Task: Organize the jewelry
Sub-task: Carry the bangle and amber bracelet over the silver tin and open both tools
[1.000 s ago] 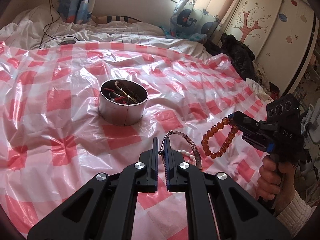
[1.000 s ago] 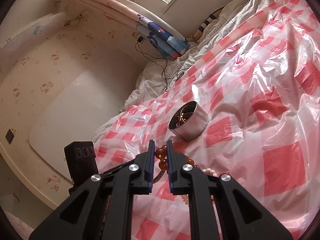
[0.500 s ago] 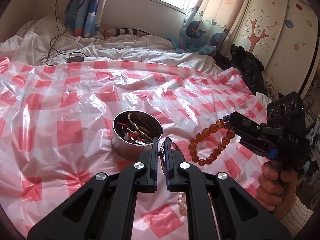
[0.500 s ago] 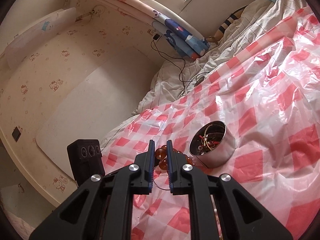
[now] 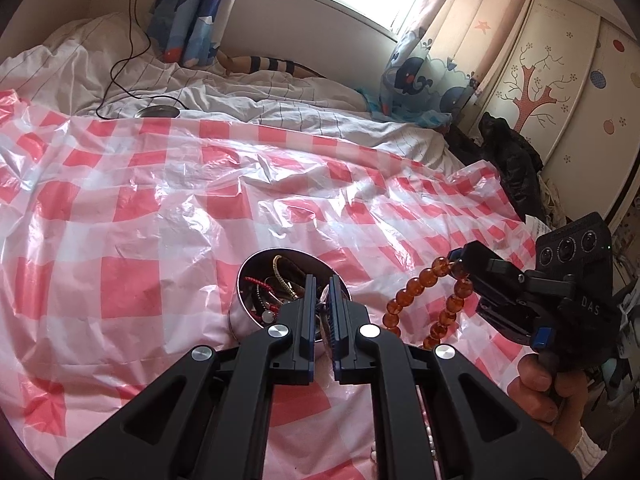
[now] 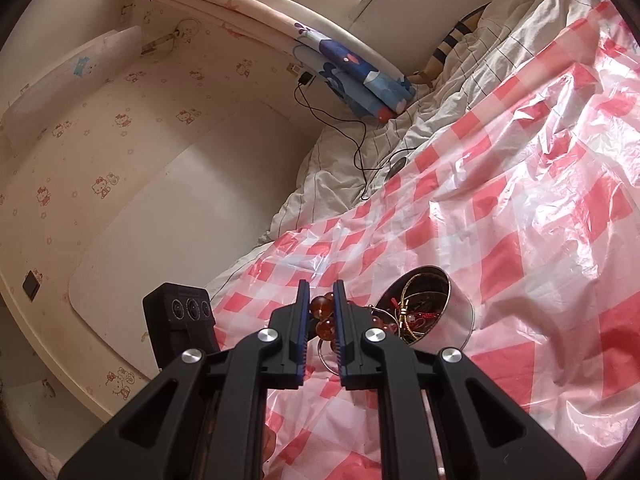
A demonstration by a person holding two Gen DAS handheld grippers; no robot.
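While both grippers hang over the bed, the round metal tin point(image 5: 256, 280) stands on the red-and-white checked plastic sheet point(image 5: 132, 240) that covers the bed. In the tin lie several pieces of jewelry: a gold chain point(image 5: 282, 276), red cords and some dark rings.

The left gripper point(image 5: 321, 304) is just over the near rim of the tin, and its jaws are nearly closed on a thin silver bangle point(image 6: 325, 354). In the left wrist view the bangle is mostly hidden between the pads; in the right wrist view a part of its hoop shows under the right gripper point(image 6: 321, 308).

The right gripper is to the right of the tin, held by a hand point(image 5: 548, 388) with a white knitted sleeve. Its jaws stand narrow and hold an amber bead bracelet point(image 5: 424, 300), which hangs down in a loop in the air, near the tin but not over it.

Behind the plastic sheet lies a white striped quilt point(image 5: 280, 92) with a black cable point(image 5: 120, 52) and a small round device point(image 5: 158, 112) on it. Blue curtains with whales point(image 5: 416, 88) hang at the window, and dark clothes point(image 5: 508, 156) are piled beside a painted wardrobe point(image 5: 560, 80). Nothing stands between the bracelet and the tin.
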